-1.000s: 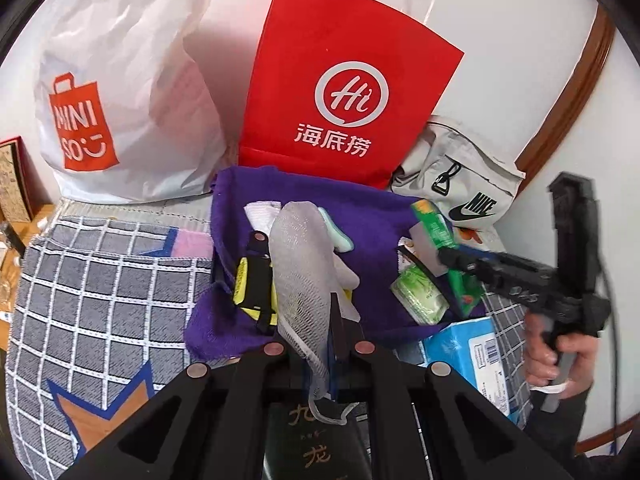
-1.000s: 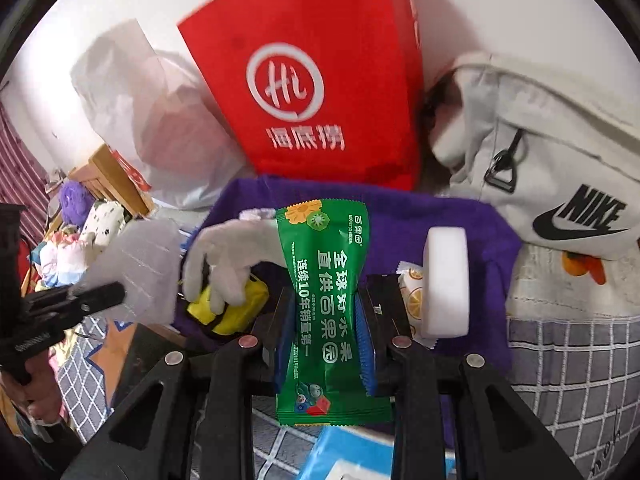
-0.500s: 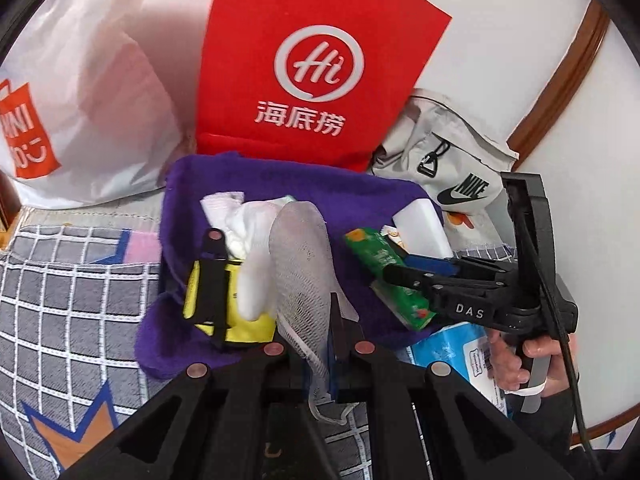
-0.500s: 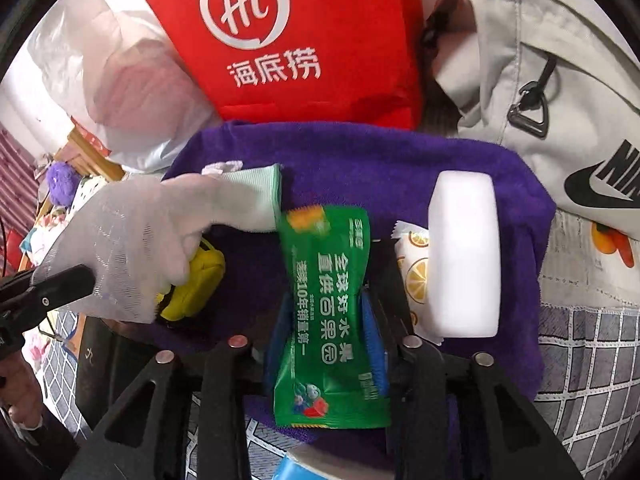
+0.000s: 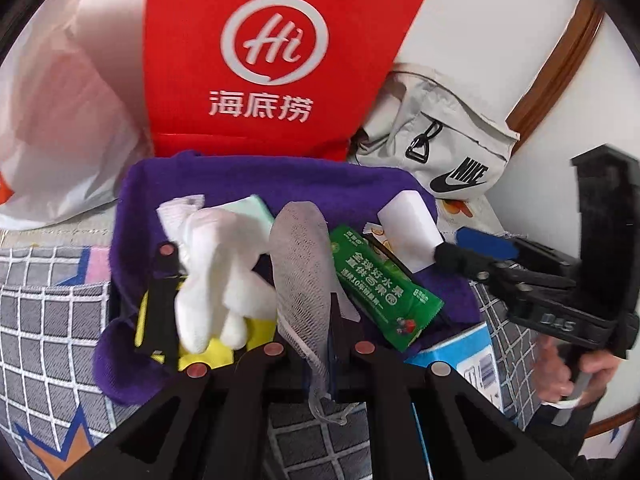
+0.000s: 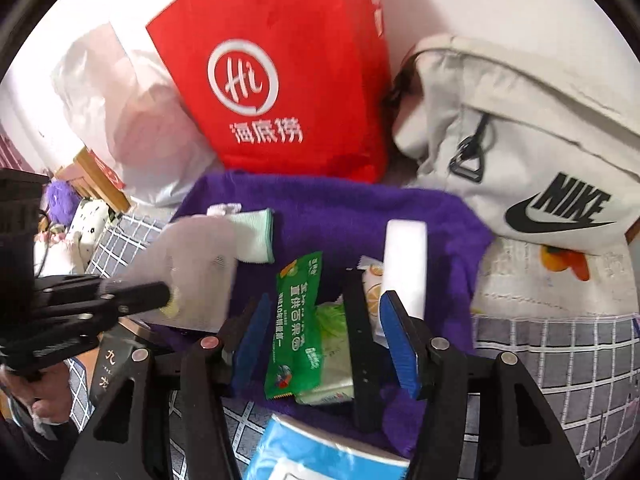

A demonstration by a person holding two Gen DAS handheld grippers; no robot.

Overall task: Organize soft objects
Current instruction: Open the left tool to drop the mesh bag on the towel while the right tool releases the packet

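1. Two grippers: the left gripper [image 5: 320, 320] and the right gripper [image 6: 320, 340].
2. One mesh cloth [image 5: 304, 264].
3. One white glove [image 5: 216, 272].
4. One green packet [image 6: 298, 320].
5. One white sponge [image 6: 404, 256].
6. One purple towel [image 6: 340, 208].
7. One red bag [image 5: 276, 56].
8. One white plastic bag [image 5: 64, 120].
9. One grey Nike bag [image 6: 520, 152].
10. One yellow pouch [image 5: 208, 356].
11. One blue pack [image 6: 320, 452].
12. One orange-print sachet [image 6: 370, 280].

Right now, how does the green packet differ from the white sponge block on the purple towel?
The green packet is thin, printed and crinkly, while the white sponge block is thick, plain and blank. The packet lies flat between the right gripper's open jaws; the block lies just outside them. Both rest on the purple towel.
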